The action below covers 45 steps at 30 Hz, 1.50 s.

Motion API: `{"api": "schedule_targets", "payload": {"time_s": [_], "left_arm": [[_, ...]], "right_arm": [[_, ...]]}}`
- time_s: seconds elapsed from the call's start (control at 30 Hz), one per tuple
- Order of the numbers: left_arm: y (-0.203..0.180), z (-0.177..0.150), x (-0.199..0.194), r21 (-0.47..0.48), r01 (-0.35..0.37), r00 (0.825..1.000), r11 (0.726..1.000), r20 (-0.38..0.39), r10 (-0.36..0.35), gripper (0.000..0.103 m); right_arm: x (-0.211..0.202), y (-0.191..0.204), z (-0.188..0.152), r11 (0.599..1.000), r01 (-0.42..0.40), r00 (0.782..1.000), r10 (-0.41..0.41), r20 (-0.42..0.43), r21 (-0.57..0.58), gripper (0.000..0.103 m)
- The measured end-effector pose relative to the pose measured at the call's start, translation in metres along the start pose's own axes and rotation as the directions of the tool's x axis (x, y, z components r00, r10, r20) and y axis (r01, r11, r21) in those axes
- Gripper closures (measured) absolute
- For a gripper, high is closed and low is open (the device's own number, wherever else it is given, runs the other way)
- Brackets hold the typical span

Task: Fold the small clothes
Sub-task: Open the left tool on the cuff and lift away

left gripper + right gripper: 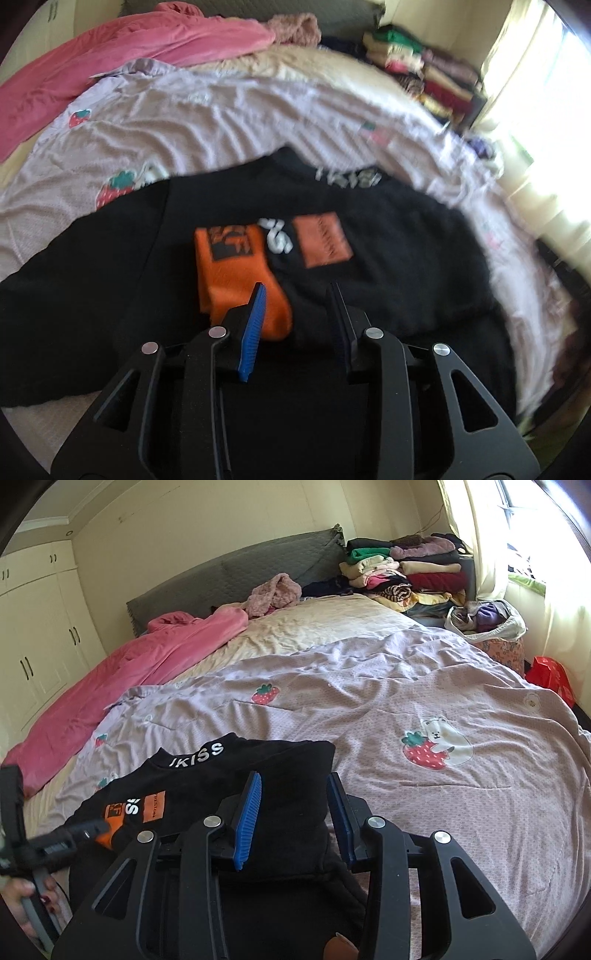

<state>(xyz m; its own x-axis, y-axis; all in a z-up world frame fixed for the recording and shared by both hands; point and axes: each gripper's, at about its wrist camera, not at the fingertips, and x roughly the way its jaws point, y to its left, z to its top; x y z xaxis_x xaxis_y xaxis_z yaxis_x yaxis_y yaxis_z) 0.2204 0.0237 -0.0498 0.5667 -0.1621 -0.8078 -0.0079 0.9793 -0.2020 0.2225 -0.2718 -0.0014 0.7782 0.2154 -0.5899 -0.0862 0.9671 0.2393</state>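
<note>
Right gripper [293, 812]: fingers narrowly parted, black sweater [229, 771] fold between, unpinched.
Left gripper [297, 321]: narrow gap, over orange cuff [236, 273].
Bedspread [369, 709]: lilac, strawberries.

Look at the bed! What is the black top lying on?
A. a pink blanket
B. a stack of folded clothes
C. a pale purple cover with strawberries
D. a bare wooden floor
C: the black top lies spread on the pale purple cover, whose strawberry prints show beside it; the pink blanket and the stack of folded clothes sit farther back.
</note>
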Motion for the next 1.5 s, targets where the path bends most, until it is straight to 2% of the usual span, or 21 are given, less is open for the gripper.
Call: {"api": "schedule_targets", "payload": {"time_s": [0.13, 0.2, 0.27, 0.67, 0.73, 0.8, 0.83, 0.93, 0.97, 1.0, 1.1, 1.17, 1.23, 1.4, 1.47, 1.5], "left_arm": [[0.006, -0.012, 0.014, 0.024, -0.040, 0.998, 0.999, -0.042, 0.041, 0.078], [0.009, -0.016, 0.017, 0.024, -0.040, 0.998, 0.999, -0.039, 0.040, 0.077], [0.010, -0.018, 0.016, 0.024, -0.038, 0.999, 0.999, -0.030, 0.038, 0.077], [0.007, -0.020, 0.012, 0.030, -0.034, 0.999, 0.999, -0.017, 0.035, 0.077], [0.007, -0.020, 0.012, 0.030, -0.035, 0.999, 0.999, -0.018, 0.035, 0.077], [0.007, -0.020, 0.012, 0.030, -0.034, 0.999, 0.999, -0.017, 0.034, 0.076], [0.007, -0.020, 0.012, 0.031, -0.033, 0.999, 0.999, -0.018, 0.034, 0.076], [0.007, -0.020, 0.011, 0.030, -0.024, 1.000, 0.999, -0.015, 0.025, 0.076], [0.007, -0.020, 0.011, 0.030, -0.020, 1.000, 0.999, -0.014, 0.020, 0.076], [0.008, -0.020, 0.011, 0.030, -0.015, 1.000, 0.999, -0.015, 0.015, 0.075], [0.009, -0.018, 0.011, 0.025, 0.001, 1.000, 1.000, -0.014, -0.001, 0.074], [0.009, -0.019, 0.010, 0.025, 0.008, 1.000, 1.000, -0.010, -0.008, 0.073], [0.010, -0.019, 0.010, 0.025, 0.012, 1.000, 1.000, -0.006, -0.012, 0.073], [0.008, -0.019, 0.009, 0.029, 0.026, 1.000, 0.999, 0.000, -0.026, 0.065], [0.008, -0.019, 0.007, 0.028, 0.038, 0.999, 0.999, 0.003, -0.038, 0.062], [0.008, -0.019, 0.006, 0.029, 0.043, 0.999, 0.999, 0.003, -0.043, 0.060]], "right_arm": [[0.002, -0.002, 0.000, 1.000, 0.027, 1.000, -0.027, -0.001, 0.005, 0.067], [0.003, -0.005, 0.000, 0.999, 0.032, 0.999, -0.032, -0.001, 0.015, 0.064], [0.004, -0.006, -0.001, 0.999, 0.032, 0.999, -0.032, -0.005, 0.020, 0.056], [0.023, 0.027, -0.013, 0.996, -0.002, 0.998, -0.003, -0.057, -0.091, 0.053], [0.029, 0.035, -0.017, 0.993, -0.040, 0.996, 0.031, -0.083, -0.115, 0.052], [0.038, 0.039, -0.022, 0.986, -0.126, 0.985, 0.112, -0.131, -0.110, 0.045], [0.045, 0.039, -0.025, 0.985, -0.136, 0.980, 0.119, -0.156, -0.103, 0.045], [0.067, 0.040, -0.036, 0.987, -0.033, 0.976, -0.001, -0.217, -0.156, 0.045], [0.079, 0.035, -0.041, 0.984, 0.045, 0.964, -0.089, -0.252, -0.175, 0.045], [0.085, 0.031, -0.044, 0.981, 0.077, 0.954, -0.123, -0.272, -0.176, 0.045], [0.089, 0.029, -0.045, 0.984, 0.069, 0.953, -0.113, -0.282, -0.162, 0.044], [0.088, 0.035, -0.045, 0.981, 0.066, 0.954, -0.116, -0.275, -0.183, 0.038], [0.090, 0.035, -0.048, 0.979, 0.071, 0.954, -0.123, -0.273, -0.193, 0.036], [0.086, 0.033, -0.045, 0.983, 0.055, 0.960, -0.100, -0.262, -0.172, 0.035], [0.083, 0.031, -0.043, 0.988, 0.038, 0.964, -0.075, -0.256, -0.148, 0.032], [0.081, 0.030, -0.041, 0.990, 0.028, 0.965, -0.063, -0.253, -0.137, 0.027]]}}
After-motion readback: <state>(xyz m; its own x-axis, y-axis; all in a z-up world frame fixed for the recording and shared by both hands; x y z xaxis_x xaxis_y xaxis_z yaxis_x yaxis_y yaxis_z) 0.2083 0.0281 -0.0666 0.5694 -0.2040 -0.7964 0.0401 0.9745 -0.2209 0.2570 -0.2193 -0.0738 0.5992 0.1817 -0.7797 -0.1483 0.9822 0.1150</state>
